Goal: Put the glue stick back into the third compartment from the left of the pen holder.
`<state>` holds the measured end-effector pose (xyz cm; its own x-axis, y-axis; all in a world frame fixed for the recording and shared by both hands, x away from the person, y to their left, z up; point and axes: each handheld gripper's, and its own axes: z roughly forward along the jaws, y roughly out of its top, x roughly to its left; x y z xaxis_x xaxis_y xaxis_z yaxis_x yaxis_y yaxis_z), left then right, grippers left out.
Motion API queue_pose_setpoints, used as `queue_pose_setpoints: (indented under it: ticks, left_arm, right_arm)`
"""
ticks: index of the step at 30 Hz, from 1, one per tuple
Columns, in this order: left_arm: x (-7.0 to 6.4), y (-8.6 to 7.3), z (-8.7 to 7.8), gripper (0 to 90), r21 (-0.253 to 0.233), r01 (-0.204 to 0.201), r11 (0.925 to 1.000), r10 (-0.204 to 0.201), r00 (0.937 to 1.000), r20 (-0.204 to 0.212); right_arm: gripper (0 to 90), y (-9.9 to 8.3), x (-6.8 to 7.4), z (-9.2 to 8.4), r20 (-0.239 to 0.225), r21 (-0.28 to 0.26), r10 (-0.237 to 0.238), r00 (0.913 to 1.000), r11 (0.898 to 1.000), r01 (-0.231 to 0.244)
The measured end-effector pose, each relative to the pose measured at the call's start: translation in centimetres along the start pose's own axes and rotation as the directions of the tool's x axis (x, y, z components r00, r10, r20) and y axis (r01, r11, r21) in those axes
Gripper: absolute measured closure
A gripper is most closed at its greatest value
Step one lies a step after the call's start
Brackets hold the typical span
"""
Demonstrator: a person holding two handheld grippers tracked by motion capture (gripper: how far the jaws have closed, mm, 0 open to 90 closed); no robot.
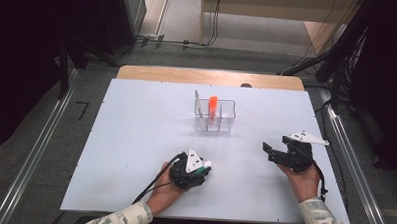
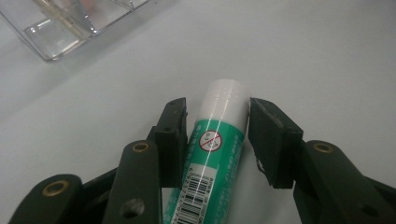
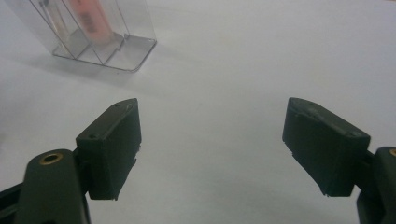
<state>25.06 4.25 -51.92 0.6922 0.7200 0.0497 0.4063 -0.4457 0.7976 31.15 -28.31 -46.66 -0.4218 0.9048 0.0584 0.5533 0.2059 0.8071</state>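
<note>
I am centring my left claw (image 2: 217,140), jaws bracketing but not yet clamped on the green-and-white glue stick (image 2: 212,158) lying on the white surface (image 1: 135,155), while my right claw (image 3: 212,149) is hovering apart.

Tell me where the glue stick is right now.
The glue stick lies between the left gripper's jaws on the white table, near the front edge, short of the clear organizer.
</note>
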Motion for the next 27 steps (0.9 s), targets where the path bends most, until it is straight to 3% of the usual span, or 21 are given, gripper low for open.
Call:
queue_pose_setpoints:
  ticks: [12, 16, 17, 27]
  left_arm:
    - [0.26, 0.27, 0.22, 59.2, 0.041, -0.035, 0.9985, 0.034, 0.9993, 0.017]
    - [0.50, 0.29, 0.43, 62.0, 0.062, -0.020, 0.9979, 0.017, 0.9988, 0.045]
    - [0.40, 0.30, 0.44, 65.5, 0.063, -0.030, 0.9975, 0.027, 0.9988, 0.042]
    - [0.46, 0.30, 0.43, 66.0, 0.064, -0.023, 0.9976, 0.021, 0.9988, 0.045]
  right_arm:
    - [17.9, 0.01, 0.02, 0.07, -0.004, 0.005, 0.004, 1.0000, 1.000, -0.004]
    - [17.9, -0.01, 0.01, 0.14, -0.004, 0.007, 0.003, 1.0000, 1.000, -0.003]
    - [17.9, -0.01, 0.01, 0.14, -0.005, 0.007, 0.003, 1.0000, 1.000, -0.003]
    - [17.9, 0.02, 0.05, 0.06, -0.006, 0.005, 0.007, 1.0000, 1.000, -0.007]
